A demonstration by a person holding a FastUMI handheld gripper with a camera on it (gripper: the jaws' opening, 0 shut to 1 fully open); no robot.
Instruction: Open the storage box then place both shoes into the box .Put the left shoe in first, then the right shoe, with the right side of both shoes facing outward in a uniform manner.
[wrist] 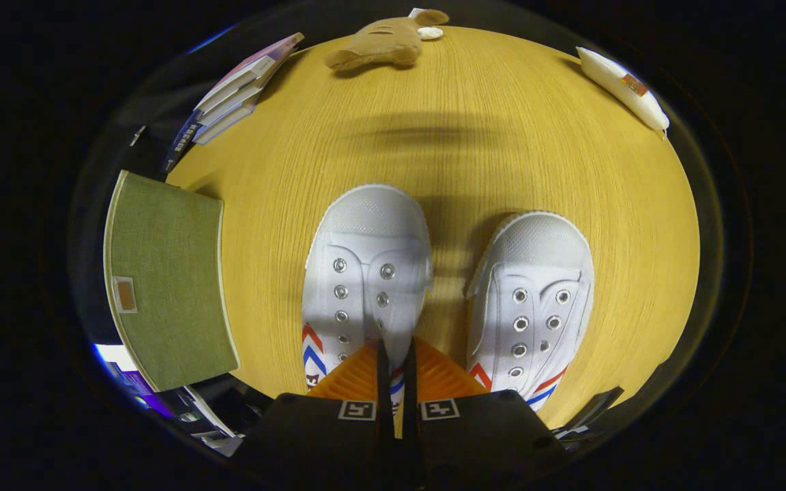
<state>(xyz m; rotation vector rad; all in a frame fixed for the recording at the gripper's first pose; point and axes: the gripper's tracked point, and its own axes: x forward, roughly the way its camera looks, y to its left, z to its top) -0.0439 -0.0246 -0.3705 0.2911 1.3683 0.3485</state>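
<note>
The hand-held gripper [394, 354] hangs over the left shoe [364, 273], its fingers nearly pressed together and pinching nothing. The right shoe [533, 300] lies beside it on the worktop [475, 136].

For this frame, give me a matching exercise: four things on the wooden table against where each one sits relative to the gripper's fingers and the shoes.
Things:
1. green fabric storage box
2. brown plush toy
3. white pillow-shaped packet
4. white canvas shoe with red and blue chevrons

Places:
A. far beyond the shoes, at the table's far edge
B. just ahead of the nearly closed fingers
C. left of both shoes, lid closed
D. far right, beyond the right-hand shoe

Pairs: 1-C, 2-A, 3-D, 4-B
</note>
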